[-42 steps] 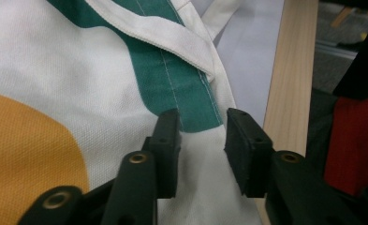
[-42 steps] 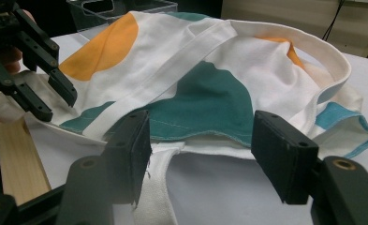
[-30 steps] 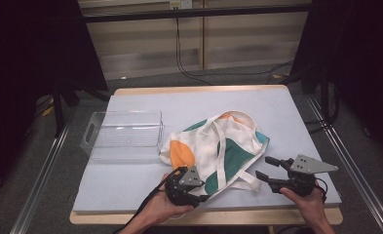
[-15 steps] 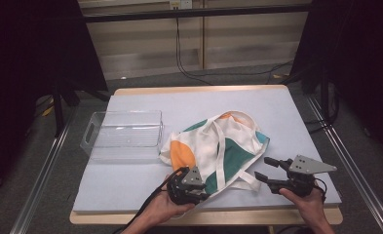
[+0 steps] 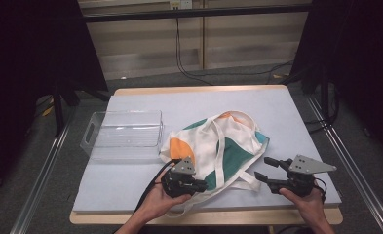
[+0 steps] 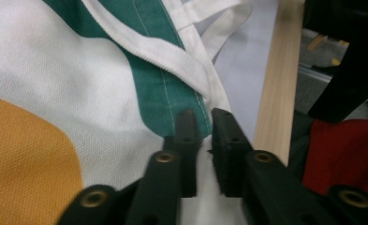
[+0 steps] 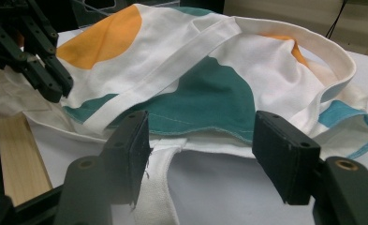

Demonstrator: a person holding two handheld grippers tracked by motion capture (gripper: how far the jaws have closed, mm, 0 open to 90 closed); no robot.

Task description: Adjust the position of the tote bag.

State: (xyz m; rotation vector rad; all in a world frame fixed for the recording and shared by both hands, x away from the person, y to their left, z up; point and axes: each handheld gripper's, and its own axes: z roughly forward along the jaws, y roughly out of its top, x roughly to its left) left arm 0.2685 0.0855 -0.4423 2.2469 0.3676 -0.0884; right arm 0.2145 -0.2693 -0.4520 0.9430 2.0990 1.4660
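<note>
High view: a tote bag [image 5: 218,146], white w/ green, orange and blue patches, lies crumpled flat on the tabletop [image 5: 277,107], near the front edge, just right of a clear plastic bin [image 5: 123,134]. Left tool [image 5: 199,185] sits at the bag's front-left hem, its jaws having just been closing w/ cloth between them, prob. to pin that edge so the bag can be lifted or spread. Right tool [image 5: 266,169] waits just off the bag's right side, beside a strap, jaws apart, holding nothing. Left gripper view: left tool [image 6: 205,117] is pinched narrow on the hem where green meets white; strap [image 6: 172,51] runs just beyond the tips, tabletop's wooden edge to the right. Right gripper view: right tool [image 7: 200,129] is wide open, bag's near hem [image 7: 205,124] just ahead between the jaws, not touched; a strap passes under the left jaw. Left tool [image 7: 55,86] shows upper left on the cloth.
</note>
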